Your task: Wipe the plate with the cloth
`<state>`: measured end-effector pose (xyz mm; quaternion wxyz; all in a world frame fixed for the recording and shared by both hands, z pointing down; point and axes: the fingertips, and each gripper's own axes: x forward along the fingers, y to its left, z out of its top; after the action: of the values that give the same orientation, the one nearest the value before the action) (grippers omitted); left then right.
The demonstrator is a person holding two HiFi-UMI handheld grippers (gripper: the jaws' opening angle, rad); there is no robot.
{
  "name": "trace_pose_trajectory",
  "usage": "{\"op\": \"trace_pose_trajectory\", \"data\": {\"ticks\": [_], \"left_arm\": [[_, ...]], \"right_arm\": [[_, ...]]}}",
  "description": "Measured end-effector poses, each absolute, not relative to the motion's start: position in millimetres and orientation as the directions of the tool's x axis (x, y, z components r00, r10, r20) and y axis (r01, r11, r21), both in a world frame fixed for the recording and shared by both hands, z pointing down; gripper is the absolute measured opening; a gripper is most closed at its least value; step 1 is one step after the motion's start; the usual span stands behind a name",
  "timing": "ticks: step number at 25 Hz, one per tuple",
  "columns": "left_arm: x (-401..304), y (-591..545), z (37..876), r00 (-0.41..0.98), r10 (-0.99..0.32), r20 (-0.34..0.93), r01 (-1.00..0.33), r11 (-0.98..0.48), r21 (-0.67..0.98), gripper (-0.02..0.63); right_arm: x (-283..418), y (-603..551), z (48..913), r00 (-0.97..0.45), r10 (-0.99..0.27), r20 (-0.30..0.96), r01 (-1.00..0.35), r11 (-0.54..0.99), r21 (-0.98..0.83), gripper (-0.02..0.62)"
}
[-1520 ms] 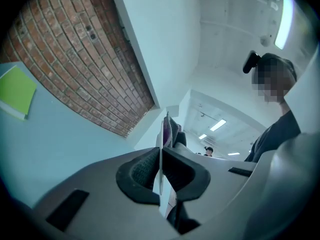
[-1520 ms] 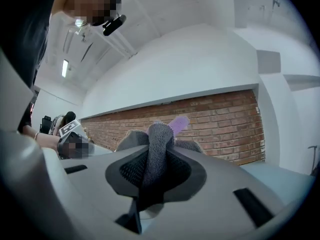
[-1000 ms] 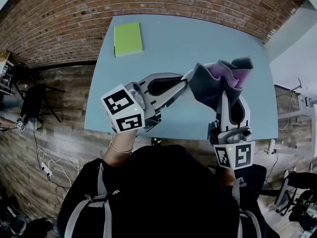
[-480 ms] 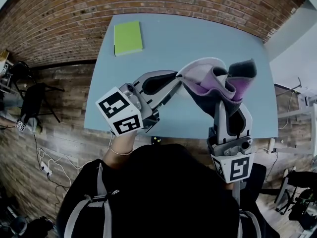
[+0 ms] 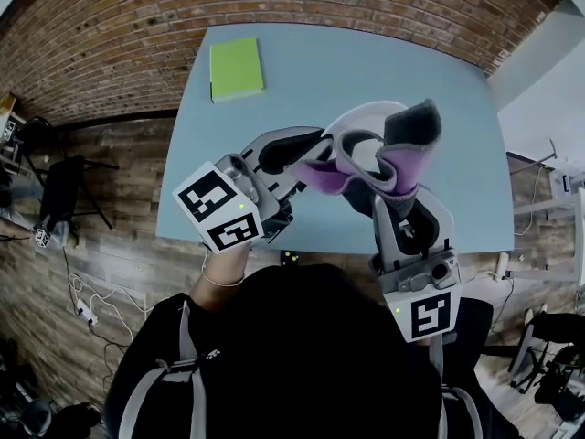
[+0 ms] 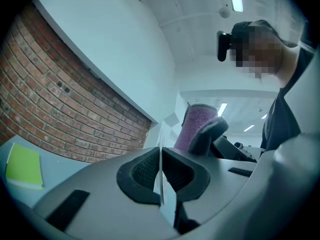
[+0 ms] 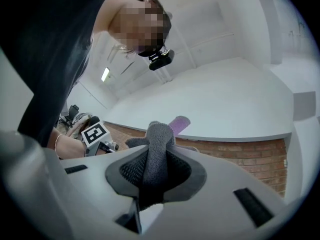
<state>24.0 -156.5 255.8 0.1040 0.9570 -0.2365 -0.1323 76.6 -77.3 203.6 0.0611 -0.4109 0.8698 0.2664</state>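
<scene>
Head view settles what matters. The plate [image 5: 364,113] is off the tabletop [image 5: 302,62], lifted between my two hands. My left gripper [image 5: 311,152] has its jaws nearly together on the plate's near-left rim. In the left gripper view that rim shows as a thin white line standing upright between the pads, so I hold the plate edge-on and its faces turn out to either side.

My right gripper [image 5: 402,204] comes up from below and to the right, its jaws clamped on a thick fold of the cloth [image 5: 402,154]. The loose grey and purple part spills forward and to the left, over the plate's open face. The plate therefore lies just ahead of my right jaws and a little left of them, with the cloth lying over that face, and I judge the two are touching.

Of my two hands, the right is the one to travel. I judge the wipe should run across the face, toward and away from the left grip, while the left only braces the rim. A green pad [image 5: 236,69] lies well apart at the far corner.
</scene>
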Motion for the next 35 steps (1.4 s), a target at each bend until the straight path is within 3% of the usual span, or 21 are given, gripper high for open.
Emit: {"op": "trace_pose_trajectory", "data": {"ticks": [13,35], "left_arm": [[32,-143,248,0.868,-0.453,-0.203,-0.413,-0.886,0.211,0.017],[26,-139,247,0.861,-0.469,-0.197,-0.434,-0.879,0.197,0.017]], "right_arm": [[51,-111,228,-0.684,-0.71,-0.17,-0.694,0.561,0.451,0.066],[77,-133,235,-0.588,-0.79,-0.174,-0.781,0.498,0.377,0.066]]}}
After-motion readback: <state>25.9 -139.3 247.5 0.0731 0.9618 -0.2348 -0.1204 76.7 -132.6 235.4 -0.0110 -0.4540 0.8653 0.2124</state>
